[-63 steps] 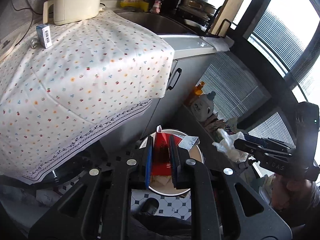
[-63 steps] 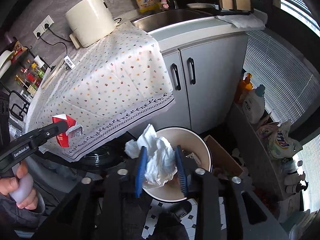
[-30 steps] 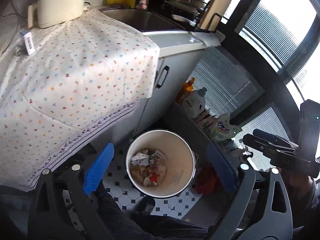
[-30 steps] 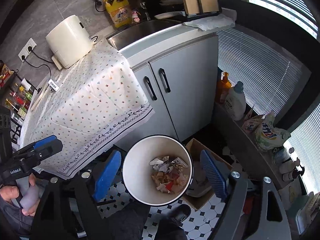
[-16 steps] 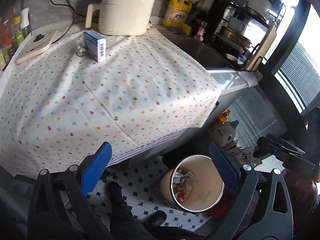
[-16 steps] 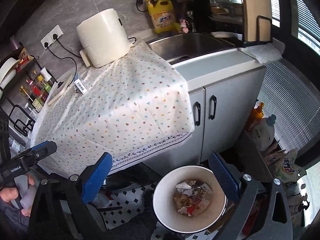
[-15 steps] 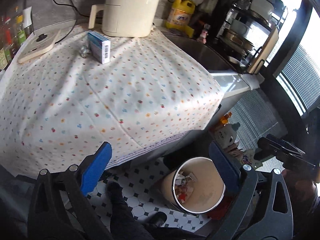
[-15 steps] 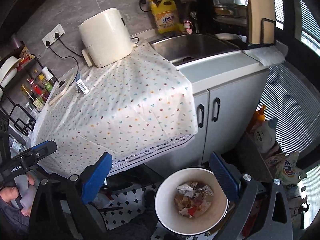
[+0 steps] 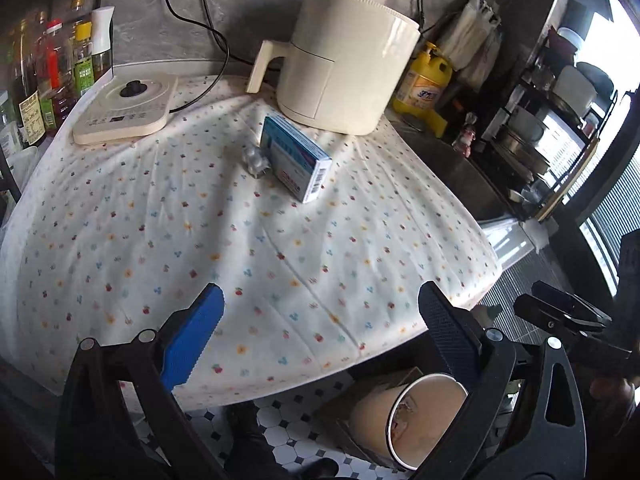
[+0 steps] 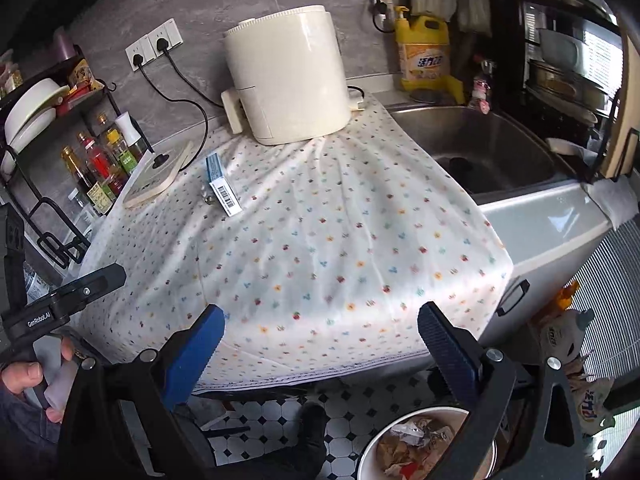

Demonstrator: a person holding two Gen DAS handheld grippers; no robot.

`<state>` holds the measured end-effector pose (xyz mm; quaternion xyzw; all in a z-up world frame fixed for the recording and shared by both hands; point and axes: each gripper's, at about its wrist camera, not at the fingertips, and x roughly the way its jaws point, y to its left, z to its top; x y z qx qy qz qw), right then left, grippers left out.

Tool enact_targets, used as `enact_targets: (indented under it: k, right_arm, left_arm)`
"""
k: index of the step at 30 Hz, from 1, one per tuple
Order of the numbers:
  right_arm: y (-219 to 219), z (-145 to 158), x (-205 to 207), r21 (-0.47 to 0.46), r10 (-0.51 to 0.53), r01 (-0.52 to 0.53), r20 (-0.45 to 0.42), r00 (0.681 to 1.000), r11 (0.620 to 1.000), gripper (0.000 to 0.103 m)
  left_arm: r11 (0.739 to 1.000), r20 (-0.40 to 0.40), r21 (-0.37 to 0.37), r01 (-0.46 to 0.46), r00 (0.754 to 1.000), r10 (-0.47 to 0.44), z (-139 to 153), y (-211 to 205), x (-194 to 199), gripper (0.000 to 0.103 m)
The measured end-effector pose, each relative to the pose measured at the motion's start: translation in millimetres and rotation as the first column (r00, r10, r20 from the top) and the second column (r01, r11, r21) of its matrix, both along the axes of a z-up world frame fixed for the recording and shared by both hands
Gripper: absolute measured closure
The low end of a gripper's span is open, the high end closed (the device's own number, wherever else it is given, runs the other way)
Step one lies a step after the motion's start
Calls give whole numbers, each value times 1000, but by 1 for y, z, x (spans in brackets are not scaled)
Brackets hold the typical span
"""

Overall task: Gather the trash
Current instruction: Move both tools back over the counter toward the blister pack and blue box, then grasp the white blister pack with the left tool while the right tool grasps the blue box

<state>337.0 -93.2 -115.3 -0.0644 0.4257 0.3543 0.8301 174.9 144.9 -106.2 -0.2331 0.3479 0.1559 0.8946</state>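
Observation:
A blue and white carton (image 9: 296, 159) lies on the flowered tablecloth (image 9: 240, 248), with a small crumpled foil scrap (image 9: 255, 159) just left of it. From the right wrist view the carton (image 10: 222, 189) shows its barcode end. My left gripper (image 9: 320, 320) hangs open and empty over the cloth's near edge. My right gripper (image 10: 320, 332) also stands wide open with nothing between its fingers. The white trash bin (image 10: 416, 444), partly filled with paper scraps, sits on the floor below; in the left wrist view the bin (image 9: 408, 424) is at the lower right.
A cream air fryer (image 9: 344, 64) stands at the back of the cloth, a flat cream appliance (image 9: 124, 108) to its left, bottles (image 9: 48, 76) on a rack further left. A steel sink (image 10: 480, 148) and yellow detergent jug (image 10: 424, 52) lie right. Checkered floor tiles (image 10: 304, 428) below.
Both trash pieces, a red carton and a white tissue, were let go into the bin. Both grippers opened wide, then swung up from the bin to the tabletop.

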Motion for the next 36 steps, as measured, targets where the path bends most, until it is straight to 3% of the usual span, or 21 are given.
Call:
enact_targets:
  k: [8,23,33,34,35,36]
  right_arm:
    - [79,0,12,-22,69,-68,30,997,997,8]
    - [191,-11,33,-52,101,-99,28,995,994,17]
    - [248,-33,59,-88,103,-104,-13,995,991,26]
    - [255,-36,62,-93,109,-110,-12,994,990,34]
    - [262,-40,64,-98,120,-121,-17,993,988,73]
    - [267,-45,66,-107,141,-144,-37,989,984,80]
  left_arm:
    - [999,47,-25,-24,999,25,-3,63,11,7]
    - [995,74,-62,74,995,-70,-14,144,60,7]
    - [993,3,-98,64,998,-64,-36,179,84,27]
    - [992,-2,-106,61,998,-62,-38,182,86,30]
    - [992,-7,-114,60,998,-62,-40,185,88,31]
    - [991,-9,-120,65,998,-66,-42,187,90,34]
